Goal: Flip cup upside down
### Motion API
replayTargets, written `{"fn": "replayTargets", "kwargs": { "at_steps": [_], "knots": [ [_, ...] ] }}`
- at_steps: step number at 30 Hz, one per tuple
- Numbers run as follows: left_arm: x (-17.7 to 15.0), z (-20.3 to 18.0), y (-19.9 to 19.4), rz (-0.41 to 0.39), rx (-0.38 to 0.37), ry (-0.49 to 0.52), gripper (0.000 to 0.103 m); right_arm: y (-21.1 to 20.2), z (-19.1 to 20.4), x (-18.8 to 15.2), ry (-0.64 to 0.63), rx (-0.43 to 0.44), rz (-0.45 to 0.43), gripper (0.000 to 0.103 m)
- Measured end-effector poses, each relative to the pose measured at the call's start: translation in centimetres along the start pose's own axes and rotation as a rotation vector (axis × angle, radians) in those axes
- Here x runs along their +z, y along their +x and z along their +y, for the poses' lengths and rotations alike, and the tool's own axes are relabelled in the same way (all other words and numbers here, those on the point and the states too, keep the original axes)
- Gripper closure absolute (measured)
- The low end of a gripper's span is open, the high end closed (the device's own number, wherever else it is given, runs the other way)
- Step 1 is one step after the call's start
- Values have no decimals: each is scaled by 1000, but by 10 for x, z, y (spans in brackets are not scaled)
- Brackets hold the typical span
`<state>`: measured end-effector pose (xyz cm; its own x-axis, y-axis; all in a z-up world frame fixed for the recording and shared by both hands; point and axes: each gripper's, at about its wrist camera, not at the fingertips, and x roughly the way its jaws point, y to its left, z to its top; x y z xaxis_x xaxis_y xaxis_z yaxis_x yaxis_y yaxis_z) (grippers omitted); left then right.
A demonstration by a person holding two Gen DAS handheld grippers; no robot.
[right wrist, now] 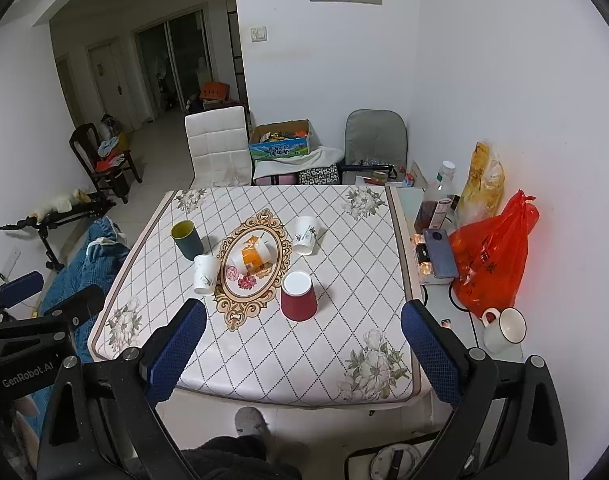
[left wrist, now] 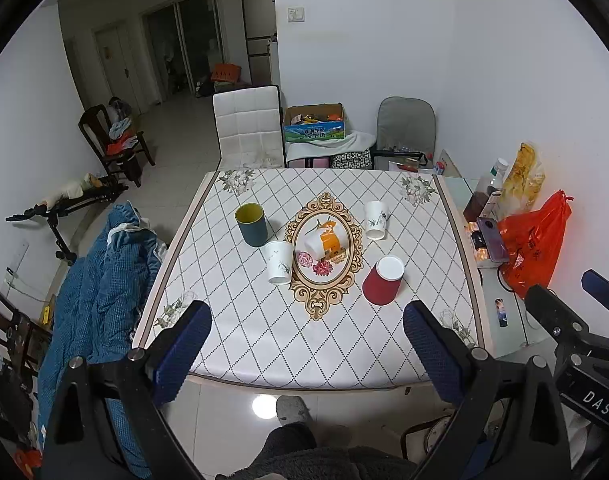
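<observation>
White walls close in a small dining room where a square table with a diamond-patterned white cloth (left wrist: pixel 264 320) carries five cups. Four of them stand mouth-down: a dark teal plastic cup with a yellow base (left wrist: pixel 251 224), two white paper cups printed with sprigs (left wrist: pixel 279 261) (left wrist: pixel 375 219), and a red paper cup with a white bottom (left wrist: pixel 383 280). On the cloth's gilt oval medallion, a white-and-orange paper cup (left wrist: pixel 323 242) lies on its side, long axis slanting across the table; which end is its mouth is hard to make out. A white mug (right wrist: pixel 503 329) sits by an orange plastic bag (right wrist: pixel 490 268), cut off from the left wrist view. Left gripper (left wrist: pixel 306 346) and right gripper (right wrist: pixel 302 344) both hang above the near edge, blue pads spread wide, grasping nothing.
</observation>
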<state>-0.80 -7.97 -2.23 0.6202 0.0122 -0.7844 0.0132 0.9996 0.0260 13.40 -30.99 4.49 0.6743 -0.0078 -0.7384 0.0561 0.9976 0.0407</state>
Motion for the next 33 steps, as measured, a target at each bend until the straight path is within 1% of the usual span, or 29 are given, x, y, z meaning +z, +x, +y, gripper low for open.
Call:
{"fn": "replayTargets", "kwargs": {
  "at_steps": [16, 33],
  "knots": [
    [-2, 0, -2, 4, -9, -2, 5, 0, 2, 5, -6, 6, 6, 3],
    [1, 6, -4, 6, 10, -24, 5, 8, 6, 3, -20, 14, 19, 3]
  ]
}}
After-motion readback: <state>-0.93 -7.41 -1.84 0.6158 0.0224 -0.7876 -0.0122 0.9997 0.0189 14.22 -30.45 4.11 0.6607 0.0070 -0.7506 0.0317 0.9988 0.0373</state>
